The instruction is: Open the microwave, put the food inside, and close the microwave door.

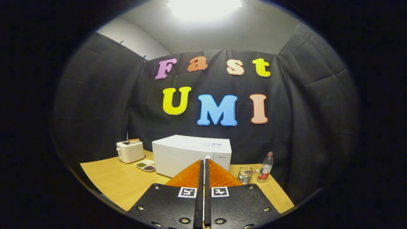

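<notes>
Fingers point(203, 168) clenched together, nothing between them, tips pointing at microwave point(190, 154). Microwave white, door closed, sits mid-counter beyond fingertips, rear near booth wall. Counter point(111, 181) bare wood ahead-left of fingers, open stretch up to near edge. Toaster point(130, 151) left of microwave, apart from it, slice of bread point(134, 141) sticking up from slot. Divided dish point(146, 165) of food between toaster and microwave, just beside microwave's front left corner. Right of microwave: metal utensil basket point(245, 175), then plastic bottle point(265, 167) upright near counter's right edge.
</notes>
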A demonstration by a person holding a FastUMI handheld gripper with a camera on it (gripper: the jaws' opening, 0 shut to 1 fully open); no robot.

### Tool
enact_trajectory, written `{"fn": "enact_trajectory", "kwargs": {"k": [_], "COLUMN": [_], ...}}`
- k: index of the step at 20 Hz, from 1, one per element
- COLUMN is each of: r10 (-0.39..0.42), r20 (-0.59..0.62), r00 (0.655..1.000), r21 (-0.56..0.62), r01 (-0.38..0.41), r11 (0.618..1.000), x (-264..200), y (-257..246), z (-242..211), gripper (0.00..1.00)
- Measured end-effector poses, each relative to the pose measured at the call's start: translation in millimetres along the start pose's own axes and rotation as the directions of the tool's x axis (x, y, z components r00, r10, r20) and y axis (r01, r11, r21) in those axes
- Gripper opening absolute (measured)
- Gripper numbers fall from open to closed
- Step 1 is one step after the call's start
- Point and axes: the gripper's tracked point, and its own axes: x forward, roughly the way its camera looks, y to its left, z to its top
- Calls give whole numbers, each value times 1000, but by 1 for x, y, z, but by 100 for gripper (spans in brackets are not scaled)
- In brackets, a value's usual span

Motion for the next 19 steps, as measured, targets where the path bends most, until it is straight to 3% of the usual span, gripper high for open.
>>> {"fn": "enact_trajectory", "kwargs": {"k": [8, 11, 12, 14, 16, 19], "r10": [33, 1, -9, -49, -51, -42], "r20": [27, -9, -4, 3, 15, 12], "r00": [999, 1000, 1000, 999, 999, 999], "r21": [55, 64, 61, 41, 16, 31], "r01": [-34, -1, 9, 49, 51, 41], "r11": [998, 998, 998, 998, 999, 999], "x": [-17, -23, -25, -26, -29, -29], "y": [14, 7, 8, 4, 7, 10], "z": [14, 0, 0, 3, 4, 0], "gripper": [2, 5, 42, 82, 96, 96]}}
